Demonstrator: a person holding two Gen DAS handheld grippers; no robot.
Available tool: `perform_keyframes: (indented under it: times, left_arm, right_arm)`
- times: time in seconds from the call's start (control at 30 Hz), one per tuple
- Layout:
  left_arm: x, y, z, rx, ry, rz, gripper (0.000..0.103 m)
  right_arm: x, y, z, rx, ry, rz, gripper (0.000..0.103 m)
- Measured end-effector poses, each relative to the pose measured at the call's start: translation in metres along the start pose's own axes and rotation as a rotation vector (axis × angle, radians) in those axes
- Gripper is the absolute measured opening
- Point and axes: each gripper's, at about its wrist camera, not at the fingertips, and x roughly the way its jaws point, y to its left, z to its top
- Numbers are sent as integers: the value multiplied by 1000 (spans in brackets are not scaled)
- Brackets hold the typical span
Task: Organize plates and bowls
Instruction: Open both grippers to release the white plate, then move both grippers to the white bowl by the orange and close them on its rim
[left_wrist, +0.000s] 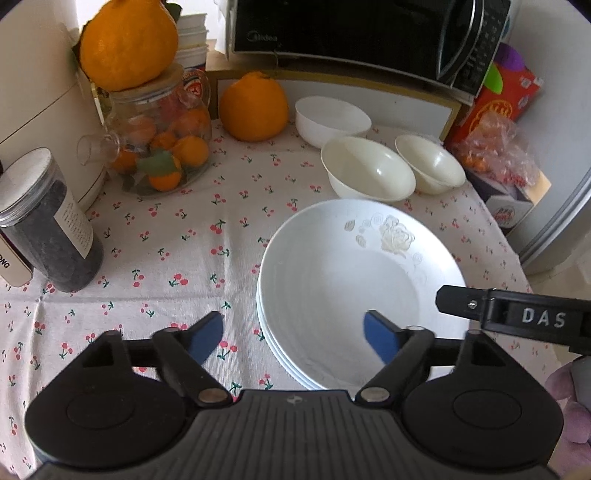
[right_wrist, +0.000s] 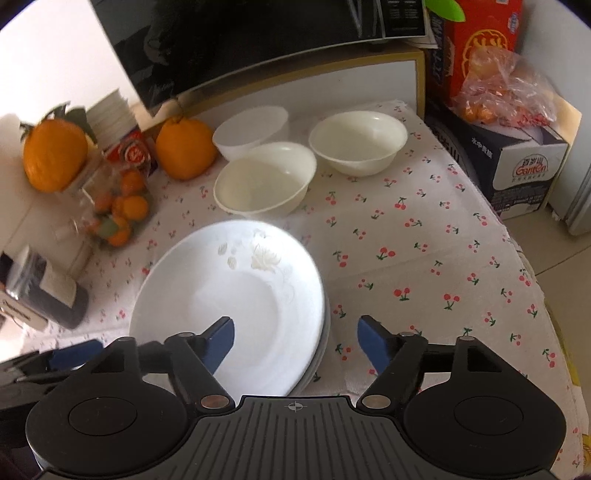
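A stack of white plates (left_wrist: 343, 280) with a rose pattern lies on the cherry-print tablecloth; it also shows in the right wrist view (right_wrist: 221, 295). Three white bowls stand behind it: a near one (left_wrist: 369, 168), a right one (left_wrist: 430, 162) and a far one (left_wrist: 332, 118). My left gripper (left_wrist: 295, 332) is open and empty, hovering over the stack's near left rim. My right gripper (right_wrist: 295, 339) is open and empty, over the stack's near right rim; it reaches into the left wrist view (left_wrist: 517, 314).
A microwave (left_wrist: 362, 33) stands at the back. A glass jar of oranges (left_wrist: 162, 140), a loose orange (left_wrist: 253, 107) and a dark jar (left_wrist: 48, 225) are to the left. A red box and a bag of fruit (left_wrist: 495, 147) are to the right. The table's edge (right_wrist: 554, 314) runs along the right.
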Motion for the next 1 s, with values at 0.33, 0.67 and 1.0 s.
perform_keyframes:
  times: [0.33, 0.67, 1.0]
  left_arm:
    - [-3, 6, 3, -84, -22, 4, 102]
    - [10, 11, 24, -153, -24, 20, 102]
    - [31, 11, 83, -242, -85, 24, 102]
  right_arm:
    - [-8, -26, 8, 69, -29, 33, 85]
    - [-6, -48, 27, 174, -45, 55, 89]
    - [-1, -35, 87, 82, -123, 44, 89]
